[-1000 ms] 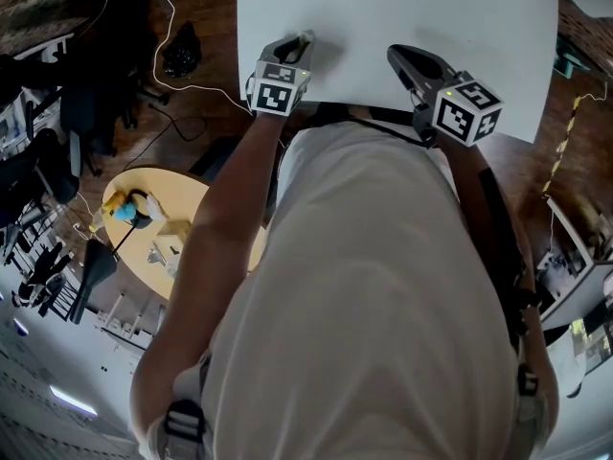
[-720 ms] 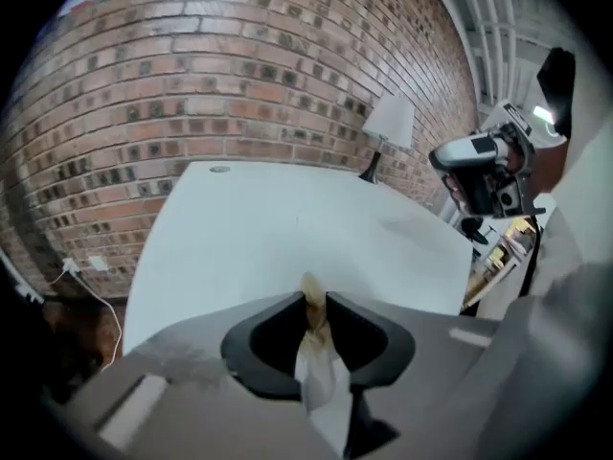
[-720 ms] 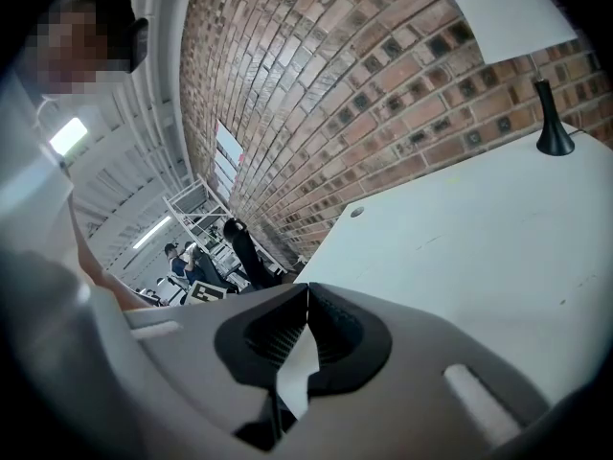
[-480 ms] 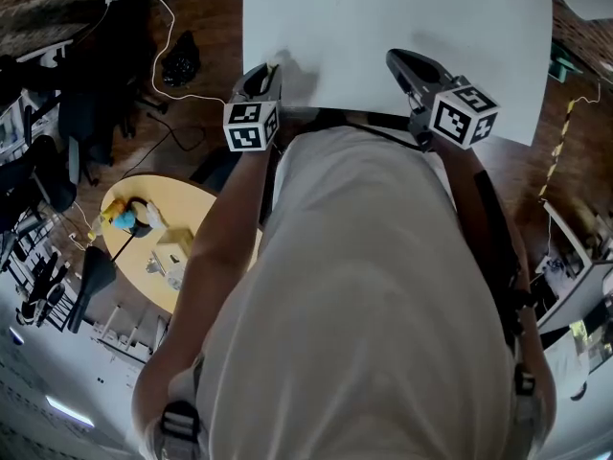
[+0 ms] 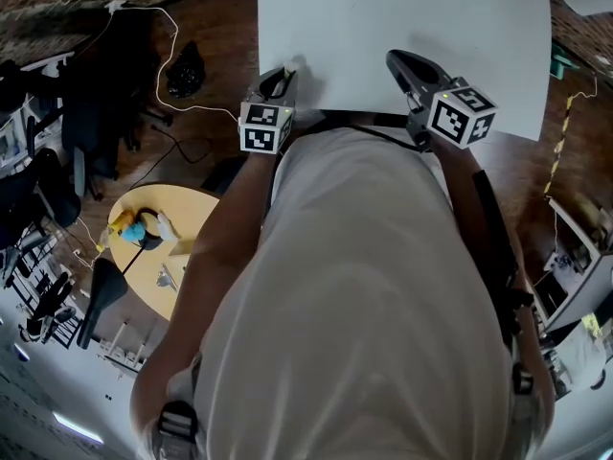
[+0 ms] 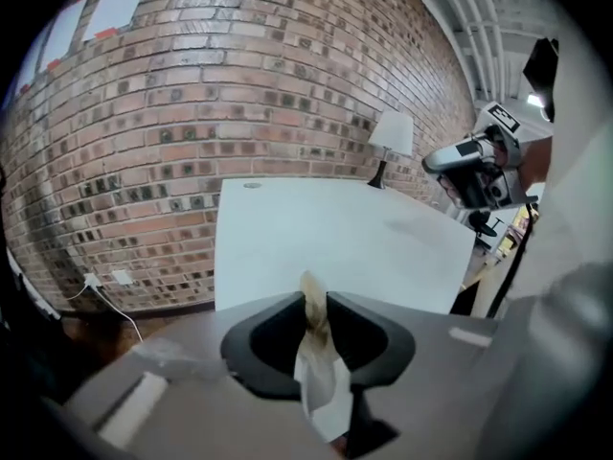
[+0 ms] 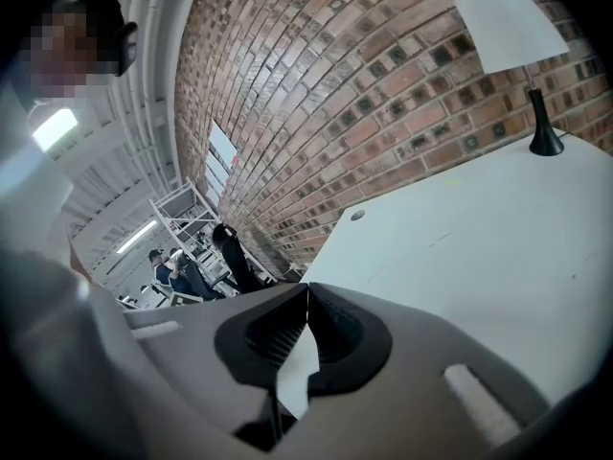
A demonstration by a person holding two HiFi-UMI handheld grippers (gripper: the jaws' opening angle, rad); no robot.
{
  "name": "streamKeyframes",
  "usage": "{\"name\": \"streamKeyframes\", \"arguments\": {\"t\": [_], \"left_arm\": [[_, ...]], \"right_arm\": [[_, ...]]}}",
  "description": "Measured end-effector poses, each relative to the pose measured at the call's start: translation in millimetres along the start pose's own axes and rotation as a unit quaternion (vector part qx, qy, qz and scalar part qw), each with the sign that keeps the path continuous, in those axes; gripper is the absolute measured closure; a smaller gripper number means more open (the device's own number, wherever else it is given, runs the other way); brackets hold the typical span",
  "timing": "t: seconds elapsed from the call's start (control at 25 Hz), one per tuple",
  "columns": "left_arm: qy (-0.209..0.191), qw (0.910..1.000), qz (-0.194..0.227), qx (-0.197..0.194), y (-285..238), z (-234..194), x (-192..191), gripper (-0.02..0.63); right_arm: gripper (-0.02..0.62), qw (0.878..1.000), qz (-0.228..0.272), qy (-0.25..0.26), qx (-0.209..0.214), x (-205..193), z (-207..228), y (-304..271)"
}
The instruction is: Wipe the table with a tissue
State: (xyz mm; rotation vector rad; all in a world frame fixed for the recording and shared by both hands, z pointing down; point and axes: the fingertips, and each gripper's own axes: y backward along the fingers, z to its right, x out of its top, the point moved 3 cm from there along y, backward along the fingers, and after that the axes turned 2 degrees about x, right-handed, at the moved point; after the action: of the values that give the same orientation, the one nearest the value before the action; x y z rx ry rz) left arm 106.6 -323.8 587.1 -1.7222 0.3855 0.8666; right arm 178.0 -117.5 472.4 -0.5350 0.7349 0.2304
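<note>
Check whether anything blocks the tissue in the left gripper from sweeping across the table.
Nothing visible does. The left gripper pinches the tissue at the near left corner of the table, and the white top ahead lies bare. Only a lamp stands near the far right corner, and the right gripper, shut, is over the near right edge.

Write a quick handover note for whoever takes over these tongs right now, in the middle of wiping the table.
Left tongs: shut on the tissue, at the near left corner of the white table.
Right tongs: shut and empty, above the table by its near edge.
Done: can't tell how much is wiped; the tissue's tip looks browned.
To do: probably wipe across the rest of the tabletop.
</note>
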Motion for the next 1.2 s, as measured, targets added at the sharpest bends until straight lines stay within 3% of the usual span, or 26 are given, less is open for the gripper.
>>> {"name": "streamKeyframes", "arguments": {"t": [0.12, 0.2, 0.56, 0.76, 0.96, 1.2], "left_arm": [[-0.031, 0.9986, -0.035, -0.026, -11.9, 4.5, -21.0, 0.532], [-0.042, 0.9980, -0.033, -0.032, -17.3, 3.8, -20.8, 0.532], [-0.074, 0.9941, -0.040, -0.069, -62.6, 15.2, 23.9, 0.532], [-0.069, 0.9942, -0.007, -0.083, -60.2, 25.0, 44.3, 0.532], [-0.012, 0.9954, -0.005, -0.095, -59.0, 34.1, 55.7, 0.534], [-0.026, 0.9977, -0.026, -0.057, -82.2, 37.9, 70.6, 0.534]], "right_arm": [[0.586, 1.000, 0.012, -0.006, -0.018, -6.1, -5.7, 0.7], [0.586, 0.999, 0.022, -0.011, -0.029, -9.4, -9.8, 3.8], [0.588, 0.995, 0.064, -0.032, -0.074, -8.3, 4.8, 34.2], [0.586, 0.994, 0.064, -0.019, -0.083, -5.0, 22.7, 35.6], [0.586, 0.995, 0.048, 0.017, -0.080, 3.6, 33.8, 41.5], [0.588, 0.997, 0.031, 0.035, -0.063, 16.2, 47.0, 46.4]]}}
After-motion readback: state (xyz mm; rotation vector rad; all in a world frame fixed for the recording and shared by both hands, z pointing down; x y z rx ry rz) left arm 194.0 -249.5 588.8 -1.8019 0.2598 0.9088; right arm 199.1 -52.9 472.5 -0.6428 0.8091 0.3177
